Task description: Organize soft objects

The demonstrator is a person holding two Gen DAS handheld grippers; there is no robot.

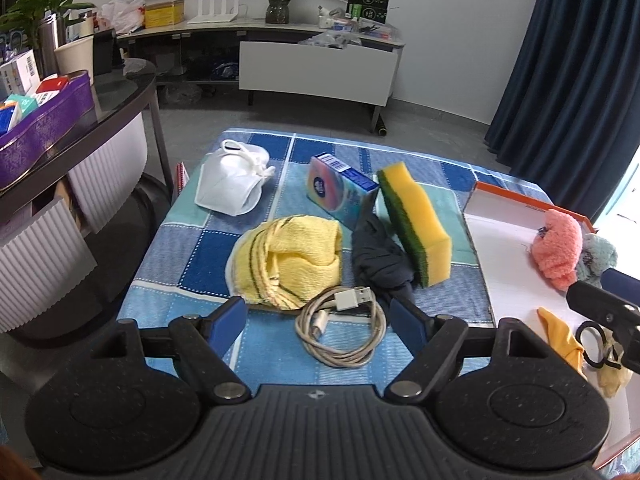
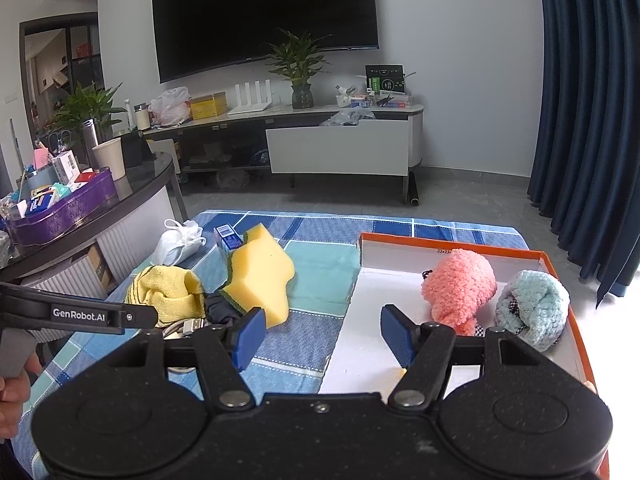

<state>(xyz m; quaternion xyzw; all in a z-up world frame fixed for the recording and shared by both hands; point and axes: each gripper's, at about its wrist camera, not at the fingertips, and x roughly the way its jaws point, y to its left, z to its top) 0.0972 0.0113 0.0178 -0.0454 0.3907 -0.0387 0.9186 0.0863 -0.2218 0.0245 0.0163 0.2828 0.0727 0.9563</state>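
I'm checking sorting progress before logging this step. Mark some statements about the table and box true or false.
1. The fluffy pink plush item lies inside the orange-rimmed white box. True.
2. The yellow sponge with green scouring side is in that box. False: it sits on the blue checked cloth.
3. The left tongs grip the coiled white USB cable. False: they are open, the cable lying between them.
4. The right tongs are open and hold nothing. True.

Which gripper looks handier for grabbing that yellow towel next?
Probably the left gripper: it is open, and the yellow towel lies just ahead of its fingers. The right gripper is open at the orange box edge.
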